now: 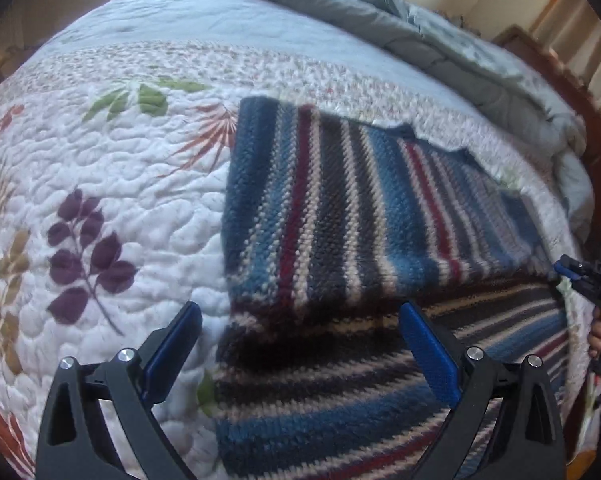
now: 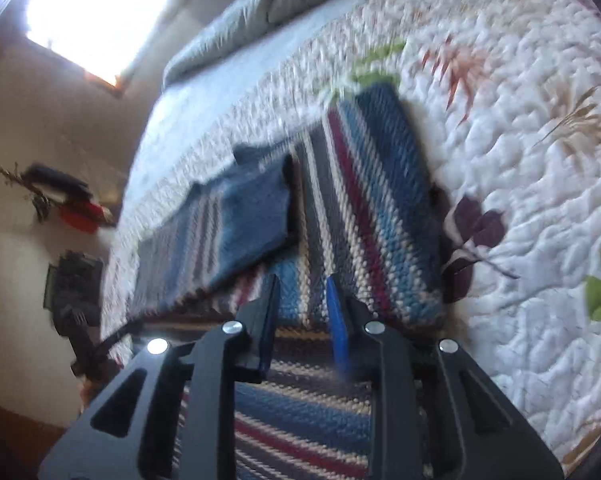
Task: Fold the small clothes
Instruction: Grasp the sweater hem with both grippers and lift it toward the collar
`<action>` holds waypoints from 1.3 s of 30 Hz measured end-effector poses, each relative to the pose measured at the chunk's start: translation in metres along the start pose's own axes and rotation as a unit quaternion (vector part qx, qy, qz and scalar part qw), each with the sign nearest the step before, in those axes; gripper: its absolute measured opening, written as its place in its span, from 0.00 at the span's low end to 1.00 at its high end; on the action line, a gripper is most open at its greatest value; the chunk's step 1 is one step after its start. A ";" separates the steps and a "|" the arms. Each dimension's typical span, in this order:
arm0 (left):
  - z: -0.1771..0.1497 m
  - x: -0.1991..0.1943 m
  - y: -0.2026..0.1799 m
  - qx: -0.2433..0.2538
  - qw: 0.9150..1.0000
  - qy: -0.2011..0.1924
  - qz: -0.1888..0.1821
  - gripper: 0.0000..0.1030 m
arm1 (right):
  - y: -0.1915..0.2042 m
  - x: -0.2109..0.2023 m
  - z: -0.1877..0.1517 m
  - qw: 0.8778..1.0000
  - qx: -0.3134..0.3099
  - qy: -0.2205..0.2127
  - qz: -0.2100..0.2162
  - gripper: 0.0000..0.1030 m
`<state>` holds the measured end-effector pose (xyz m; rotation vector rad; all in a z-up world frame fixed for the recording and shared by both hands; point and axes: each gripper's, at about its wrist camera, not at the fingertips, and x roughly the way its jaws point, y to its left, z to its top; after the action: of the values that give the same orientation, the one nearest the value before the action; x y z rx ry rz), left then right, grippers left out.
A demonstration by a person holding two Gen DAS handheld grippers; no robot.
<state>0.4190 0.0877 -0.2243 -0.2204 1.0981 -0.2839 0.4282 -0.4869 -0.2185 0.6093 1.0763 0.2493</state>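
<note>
A striped knit sweater [image 1: 340,216] in blue, cream, dark red and grey lies on the quilted bedspread [image 1: 100,184], with one part folded over the rest. My left gripper [image 1: 300,322] is open and empty, just above the sweater's folded edge at its left side. The right gripper [image 1: 568,270] shows at the right edge of the left wrist view. In the right wrist view the sweater [image 2: 364,208] lies ahead with a sleeve [image 2: 236,216] folded across it. My right gripper [image 2: 302,292] hovers over the sweater, fingers partly open with nothing between them.
The white quilt with leaf prints [image 2: 520,184] covers the bed. A bunched grey-blue duvet [image 1: 440,40] lies along the far side. A wooden bed frame [image 1: 572,92] is at right. A bright window [image 2: 84,12] and a wall shelf [image 2: 68,200] are beyond the bed.
</note>
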 end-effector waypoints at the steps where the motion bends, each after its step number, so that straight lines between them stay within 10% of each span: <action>1: -0.003 -0.010 0.000 0.000 1.000 -0.012 -0.007 0.96 | 0.000 -0.010 0.000 1.000 -0.001 -0.016 -0.003 0.24; 14: -0.094 -0.083 -0.022 0.007 0.999 -0.035 -0.037 0.96 | -0.049 -0.022 -0.032 0.997 0.063 -0.008 -0.039 0.14; 26: -0.162 -0.124 -0.022 -0.059 0.997 -0.003 -0.056 0.96 | -0.010 -0.104 -0.146 0.999 0.026 0.008 0.023 0.50; 31: -0.208 -0.142 -0.037 -0.062 0.996 0.022 -0.053 0.96 | 0.012 -0.143 -0.225 1.000 0.004 0.021 0.021 0.85; 39: -0.263 -0.144 -0.035 -0.127 0.985 0.051 -0.101 0.96 | -0.005 -0.178 -0.293 0.997 0.069 0.020 0.011 0.90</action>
<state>0.1173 0.0934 -0.2076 -0.5519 1.2158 -0.3396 0.0869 -0.4748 -0.1857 0.7436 1.1319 0.2081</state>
